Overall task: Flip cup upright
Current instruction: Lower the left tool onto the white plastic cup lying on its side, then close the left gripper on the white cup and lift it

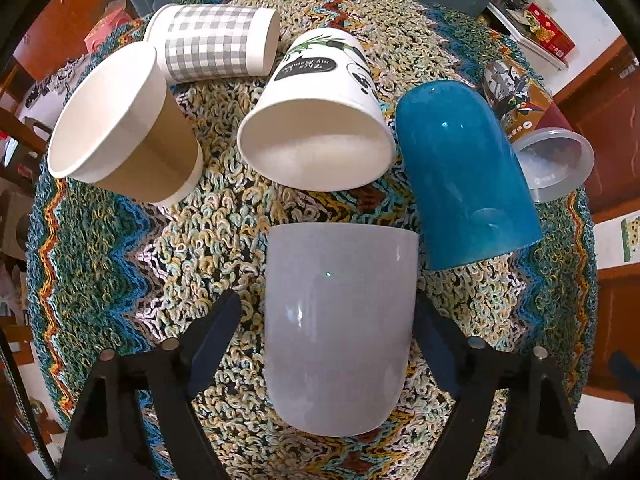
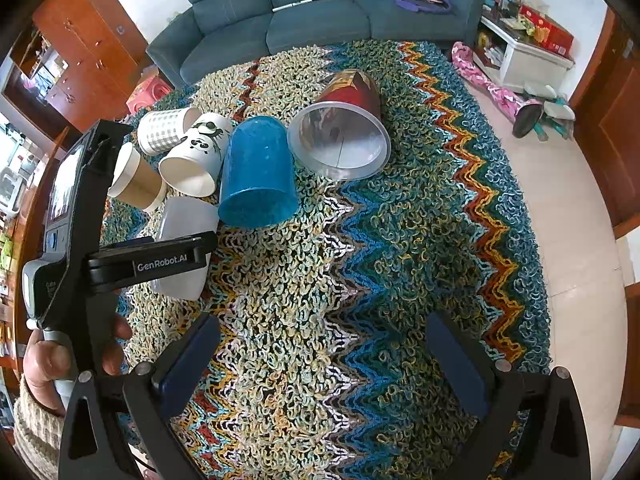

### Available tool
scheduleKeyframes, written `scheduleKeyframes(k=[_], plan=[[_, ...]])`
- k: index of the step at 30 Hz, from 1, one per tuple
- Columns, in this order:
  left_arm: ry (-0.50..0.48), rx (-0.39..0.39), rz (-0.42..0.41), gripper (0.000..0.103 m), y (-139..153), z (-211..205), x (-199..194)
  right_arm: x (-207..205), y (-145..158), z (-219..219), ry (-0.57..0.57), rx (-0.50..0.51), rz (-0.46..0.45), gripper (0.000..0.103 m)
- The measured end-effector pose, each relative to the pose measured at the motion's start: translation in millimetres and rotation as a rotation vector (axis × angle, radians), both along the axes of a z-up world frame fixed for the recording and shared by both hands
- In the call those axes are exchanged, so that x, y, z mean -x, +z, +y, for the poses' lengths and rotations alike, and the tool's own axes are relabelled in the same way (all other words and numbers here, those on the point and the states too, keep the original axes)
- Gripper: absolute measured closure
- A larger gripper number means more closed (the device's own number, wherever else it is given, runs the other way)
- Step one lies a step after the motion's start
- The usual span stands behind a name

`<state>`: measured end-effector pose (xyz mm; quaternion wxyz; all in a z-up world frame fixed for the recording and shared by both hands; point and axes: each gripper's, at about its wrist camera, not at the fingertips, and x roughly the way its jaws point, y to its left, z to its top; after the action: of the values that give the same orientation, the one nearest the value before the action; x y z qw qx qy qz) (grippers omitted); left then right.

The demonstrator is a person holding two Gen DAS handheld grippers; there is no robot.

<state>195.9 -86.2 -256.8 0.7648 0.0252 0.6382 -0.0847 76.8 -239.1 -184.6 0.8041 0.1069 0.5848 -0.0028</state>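
Note:
A white glossy cup [image 1: 338, 328] lies on its side on the knitted cloth [image 1: 224, 240], its rounded bottom toward the camera. My left gripper [image 1: 328, 320] is open with its fingers on either side of the cup, the right finger close to its wall, the left finger apart from it. In the right wrist view the white cup [image 2: 180, 220] lies partly hidden behind the left gripper's finger [image 2: 160, 260]. My right gripper [image 2: 324, 356] is open and empty above bare cloth.
Other cups lie on their sides behind: a blue tumbler [image 1: 464, 172], a panda paper cup [image 1: 320, 116], a brown-sleeved paper cup [image 1: 124, 128], a checked cup [image 1: 216, 42] and a red cup with a clear rim [image 1: 532, 120]. A sofa [image 2: 320, 12] stands beyond the table.

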Motion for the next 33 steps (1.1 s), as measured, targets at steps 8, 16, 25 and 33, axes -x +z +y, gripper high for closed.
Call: scheduleKeyframes(k=[8, 16, 25, 33], plan=[[0.019, 0.02, 0.043, 0.032, -16.7, -6.9, -4.3, -0.3, -1.7, 1.0, 0.003, -0.001, 0.006, 0.001], [0.021, 0.032, 0.003, 0.032, -9.5, -0.2, 5.1, 0.6, -3.4, 7.0, 0.018, 0.006, 0.01, 0.001], [0.035, 0.053, -0.038, 0.032, 15.6, 20.5, 31.7, 5.6, 2.5, 12.8, 0.03, 0.02, 0.005, 0.001], [0.032, 0.058, -0.057, 0.032, 44.1, 34.0, 68.5, 17.1, 9.7, 23.7, 0.05, 0.044, 0.008, 0.001]])
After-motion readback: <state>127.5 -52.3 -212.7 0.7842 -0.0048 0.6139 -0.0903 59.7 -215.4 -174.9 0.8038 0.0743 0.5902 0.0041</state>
